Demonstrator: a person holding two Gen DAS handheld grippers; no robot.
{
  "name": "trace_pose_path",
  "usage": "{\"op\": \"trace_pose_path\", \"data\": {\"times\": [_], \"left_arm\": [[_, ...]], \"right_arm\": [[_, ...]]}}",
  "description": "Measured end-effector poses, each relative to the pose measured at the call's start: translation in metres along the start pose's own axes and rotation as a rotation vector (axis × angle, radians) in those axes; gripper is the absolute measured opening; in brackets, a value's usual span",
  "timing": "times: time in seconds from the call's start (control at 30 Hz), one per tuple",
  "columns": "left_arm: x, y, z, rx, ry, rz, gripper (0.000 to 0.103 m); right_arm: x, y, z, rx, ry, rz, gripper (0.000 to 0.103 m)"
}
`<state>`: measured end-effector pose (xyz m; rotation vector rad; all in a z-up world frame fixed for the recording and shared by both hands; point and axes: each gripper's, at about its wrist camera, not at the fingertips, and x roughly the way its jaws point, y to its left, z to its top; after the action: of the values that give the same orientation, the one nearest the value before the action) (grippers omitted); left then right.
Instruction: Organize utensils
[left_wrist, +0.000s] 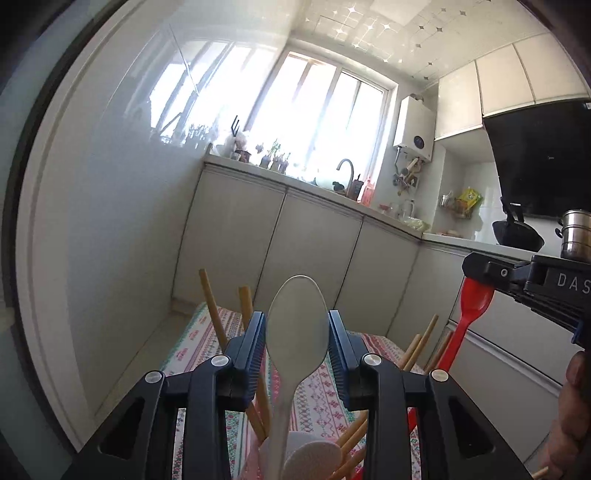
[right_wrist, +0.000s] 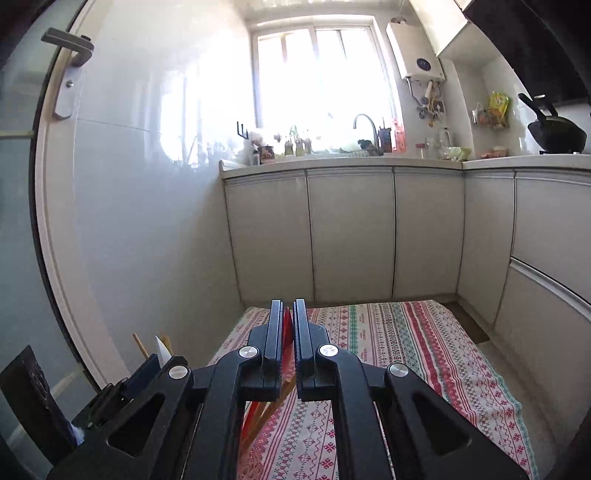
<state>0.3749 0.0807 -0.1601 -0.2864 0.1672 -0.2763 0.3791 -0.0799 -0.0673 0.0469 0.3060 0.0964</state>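
Between the left gripper's pads: a white spoon, with a red one in the other gripper

Closest in, the left gripper (left_wrist: 297, 345) is clamped on the bowl of a white plastic spoon (left_wrist: 296, 325) standing upright out of a white holder cup (left_wrist: 295, 448), which is mostly cut off at the frame edge. Wooden chopsticks (left_wrist: 213, 308) fan out of that same cup on both sides of the spoon, so I'd guess the sorting is partly done, can't say how much is left. Right of the cup, the right gripper (right_wrist: 289, 334) is pinched tight on a red spoon (left_wrist: 474, 302); its lower end is hidden. Beyond the cup the patterned tablecloth (right_wrist: 406, 350) runs to the kitchen cabinets (right_wrist: 351, 229).
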Motion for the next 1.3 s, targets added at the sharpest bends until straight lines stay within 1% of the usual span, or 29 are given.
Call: {"op": "trace_pose_path", "data": {"times": [0.13,0.23,0.33,0.4,0.43,0.47,0.5,0.53,0.57,0.63,0.67,0.7,0.77,0.8,0.87,0.9,0.93,0.97,1.03,1.1,1.13,1.17,1.2,1.27,1.3], "left_arm": [[-0.002,0.006,0.002,-0.009,0.024,0.005,0.033],[-0.004,0.006,0.002,0.011,0.041,0.004,0.034],[-0.004,0.004,0.003,0.020,0.067,0.010,0.041],[-0.003,0.003,0.005,0.026,0.093,0.019,0.044],[-0.003,0.002,0.006,0.033,0.108,0.026,0.047],[-0.004,0.001,0.008,0.042,0.121,0.035,0.049],[-0.004,0.000,0.010,0.052,0.138,0.044,0.051],[-0.004,-0.001,0.011,0.057,0.160,0.047,0.054],[-0.005,-0.002,0.013,0.062,0.180,0.050,0.057],[-0.008,-0.006,0.016,0.072,0.207,0.073,0.058],[-0.012,-0.009,0.019,0.082,0.222,0.083,0.061],[-0.015,-0.012,0.022,0.092,0.237,0.092,0.063],[-0.022,-0.020,0.030,0.112,0.270,0.116,0.072],[-0.026,-0.025,0.034,0.118,0.293,0.130,0.075],[-0.038,-0.032,0.040,0.112,0.340,0.158,0.078],[-0.045,-0.036,0.042,0.112,0.352,0.168,0.079],[-0.054,-0.043,0.045,0.122,0.368,0.185,0.082],[-0.062,-0.049,0.048,0.134,0.377,0.195,0.084],[-0.082,-0.063,0.056,0.163,0.390,0.235,0.086],[-0.101,-0.077,0.063,0.187,0.413,0.280,0.091],[-0.110,-0.082,0.066,0.189,0.431,0.303,0.098],[-0.119,-0.088,0.068,0.184,0.447,0.316,0.103],[-0.128,-0.093,0.070,0.179,0.464,0.322,0.103],[-0.144,-0.105,0.072,0.193,0.516,0.344,0.103],[-0.153,-0.113,0.072,0.203,0.530,0.348,0.103]], "right_arm": [[0.011,0.006,-0.007,-0.011,0.022,0.009,0.005],[0.016,0.006,-0.011,-0.001,0.049,0.025,0.005],[0.020,0.002,-0.014,0.031,0.080,0.059,0.006],[0.016,0.000,-0.015,0.051,0.104,0.081,0.007],[0.015,-0.003,-0.014,0.063,0.112,0.090,0.010],[0.012,-0.006,-0.012,0.075,0.116,0.094,0.017],[0.009,-0.010,-0.009,0.088,0.115,0.096,0.022],[0.005,-0.013,-0.006,0.102,0.114,0.101,0.033],[-0.001,-0.017,-0.003,0.114,0.113,0.106,0.040],[-0.012,-0.023,0.004,0.128,0.114,0.099,0.042],[-0.019,-0.026,0.008,0.130,0.116,0.092,0.043],[-0.026,-0.029,0.011,0.127,0.122,0.081,0.043],[-0.042,-0.034,0.018,0.119,0.139,0.063,0.046],[-0.050,-0.036,0.021,0.123,0.146,0.061,0.047],[-0.068,-0.043,0.025,0.142,0.172,0.063,0.057],[-0.079,-0.047,0.027,0.157,0.180,0.067,0.058],[-0.089,-0.049,0.028,0.158,0.192,0.057,0.062],[-0.100,-0.051,0.030,0.153,0.200,0.040,0.064],[-0.126,-0.055,0.032,0.138,0.208,0.006,0.068],[-0.150,-0.060,0.033,0.129,0.220,-0.024,0.072],[-0.162,-0.063,0.034,0.126,0.232,-0.037,0.076],[-0.174,-0.065,0.034,0.126,0.246,-0.058,0.083],[-0.186,-0.068,0.035,0.123,0.257,-0.076,0.086],[-0.207,-0.073,0.038,0.122,0.278,-0.136,0.097],[-0.216,-0.076,0.038,0.118,0.293,-0.159,0.100]]}}
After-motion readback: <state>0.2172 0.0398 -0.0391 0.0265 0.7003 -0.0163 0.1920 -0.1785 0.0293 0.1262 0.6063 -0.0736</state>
